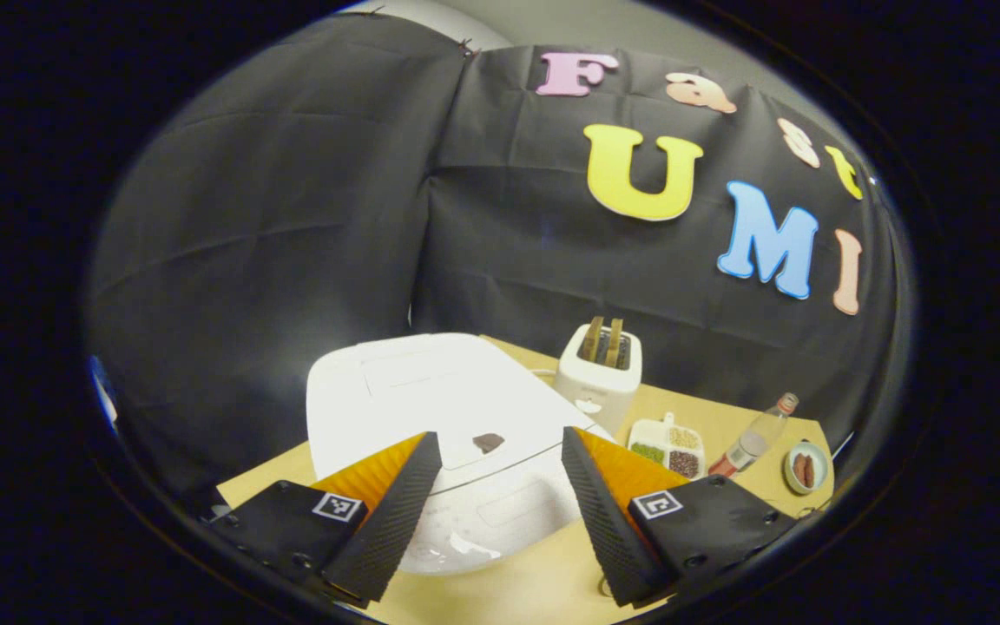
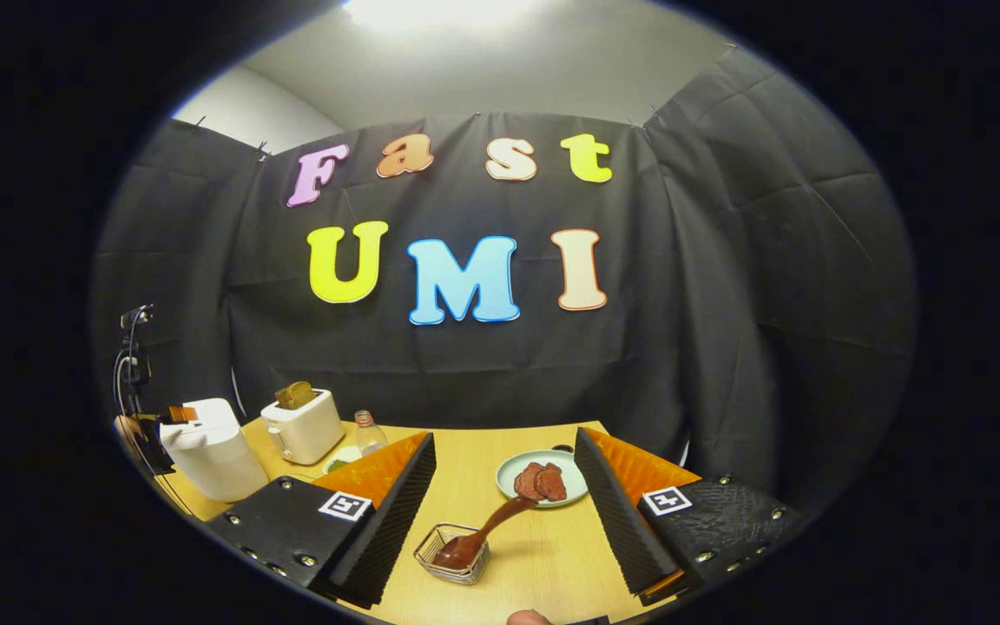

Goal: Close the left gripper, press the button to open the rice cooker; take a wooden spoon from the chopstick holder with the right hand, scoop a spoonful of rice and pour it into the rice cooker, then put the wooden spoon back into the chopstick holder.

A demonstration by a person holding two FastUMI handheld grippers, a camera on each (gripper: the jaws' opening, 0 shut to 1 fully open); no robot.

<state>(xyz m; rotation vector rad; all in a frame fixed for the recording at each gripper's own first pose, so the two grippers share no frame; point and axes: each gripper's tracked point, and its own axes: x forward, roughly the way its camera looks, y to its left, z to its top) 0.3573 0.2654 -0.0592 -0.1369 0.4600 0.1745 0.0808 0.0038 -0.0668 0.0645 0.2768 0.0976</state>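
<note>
Left gripper [image 1: 500, 486]: jaws apart, rice cooker [image 1: 439, 417] at 12 o'clock, lid down | Right gripper [image 2: 500, 512]: jaws apart, wooden spoon [image 2: 487, 531] in chopstick holder [image 2: 452, 555] at 6 o'clock | table [image 2: 465, 451]

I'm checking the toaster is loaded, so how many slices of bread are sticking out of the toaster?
2 slices: a left slice and a right slice, side by side, upright in the slots of the white toaster behind the rice cooker. None seem hidden.
</note>
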